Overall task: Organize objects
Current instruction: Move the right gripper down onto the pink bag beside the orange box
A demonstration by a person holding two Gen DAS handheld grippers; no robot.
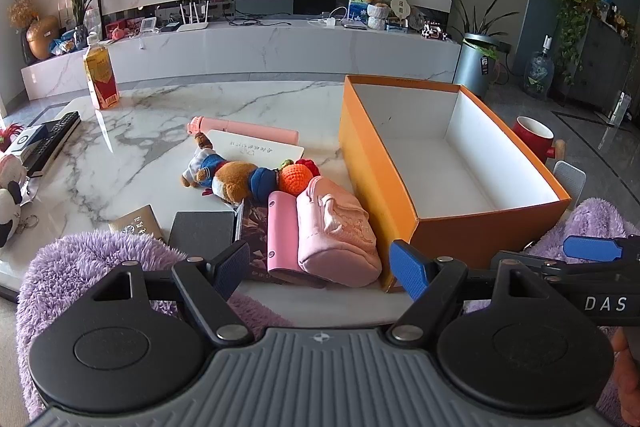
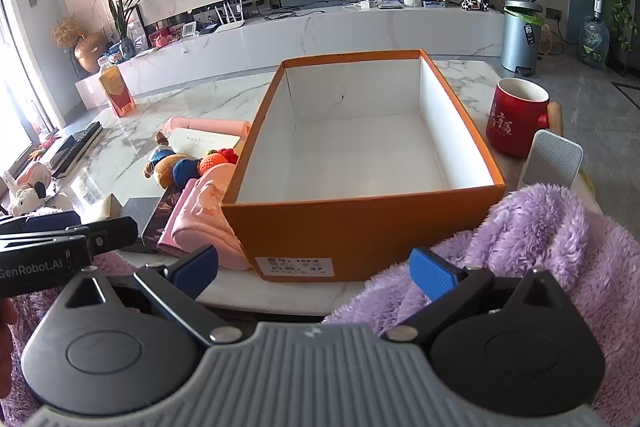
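Going from the left across the marble tabletop (image 1: 280,99), a dark remote (image 1: 56,141) is lying at the far left edge, and a yellow-and-red drink bottle (image 1: 101,77) is standing well behind it. Next, the loose things are sitting in a cluster: a plush bear in blue (image 1: 228,177) is lying on its side in front of a pink stick-shaped case (image 1: 248,130) and a white card (image 1: 256,149), an orange crocheted ball (image 1: 295,179) is touching the bear, and a pink pouch (image 1: 338,239) is resting just beside the box, its long axis running roughly away from the camera and slightly to the right. A pink flat case (image 1: 282,233) is lying against the pouch's left side.

The left gripper (image 1: 320,267) is hanging at the near edge with its fingers (image 1: 410,269) spread wide and holding nothing; the pouch is lying straight ahead of the gap and close, so this hand looks the nearer one for a first pick, and the fingers are already straddling the pouch's narrow width.

Further right, the orange box (image 2: 360,223) is standing open and empty, its long side running away from the viewer. The right gripper (image 2: 316,269) is facing the box's near wall, fingers likewise wide apart and empty, with the cluster off to its left. A red mug (image 2: 516,117) is standing just right of the box.
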